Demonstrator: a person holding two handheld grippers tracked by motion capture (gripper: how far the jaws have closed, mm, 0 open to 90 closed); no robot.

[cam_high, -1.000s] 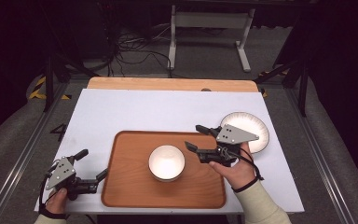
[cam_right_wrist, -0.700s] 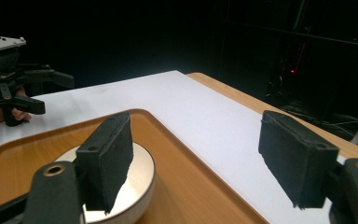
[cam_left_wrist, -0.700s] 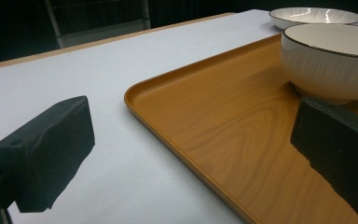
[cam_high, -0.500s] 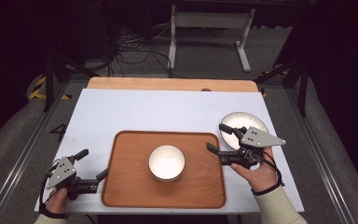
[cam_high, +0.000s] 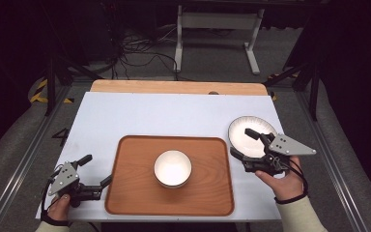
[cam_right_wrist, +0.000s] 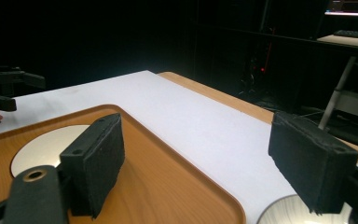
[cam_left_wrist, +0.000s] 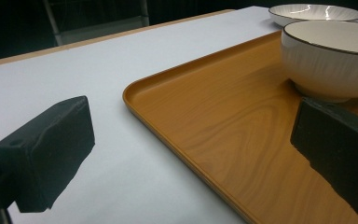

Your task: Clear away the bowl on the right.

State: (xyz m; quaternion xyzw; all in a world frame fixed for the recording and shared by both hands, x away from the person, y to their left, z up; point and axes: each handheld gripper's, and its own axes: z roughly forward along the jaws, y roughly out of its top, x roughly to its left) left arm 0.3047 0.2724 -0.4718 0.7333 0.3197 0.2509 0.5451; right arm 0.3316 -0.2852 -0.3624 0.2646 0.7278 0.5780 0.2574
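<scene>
A white bowl (cam_high: 172, 167) stands in the middle of the brown wooden tray (cam_high: 130, 193). A white plate (cam_high: 256, 130) lies on the table just right of the tray. My right gripper (cam_high: 242, 143) hovers at the plate's left rim; its jaws have just been opening and stand open with nothing between them. Looking along it in the right gripper view, I see the tray's corner (cam_right_wrist: 177, 186), the bowl (cam_right_wrist: 46, 147) and a bit of the plate (cam_right_wrist: 279, 212). My left gripper (cam_high: 95, 170) rests open at the tray's left edge, one jaw over the tray (cam_left_wrist: 205, 135), short of the bowl (cam_left_wrist: 331, 60).
The white table top (cam_high: 174, 113) has free room behind the tray. A wooden strip (cam_high: 174, 87) runs along its far edge. Beyond it are a dark floor with cables and a metal stand (cam_high: 217, 29).
My right gripper has moved right, from over the tray's right part to the plate's left rim, and its jaws stand wider. The left gripper and the bowl have not moved.
</scene>
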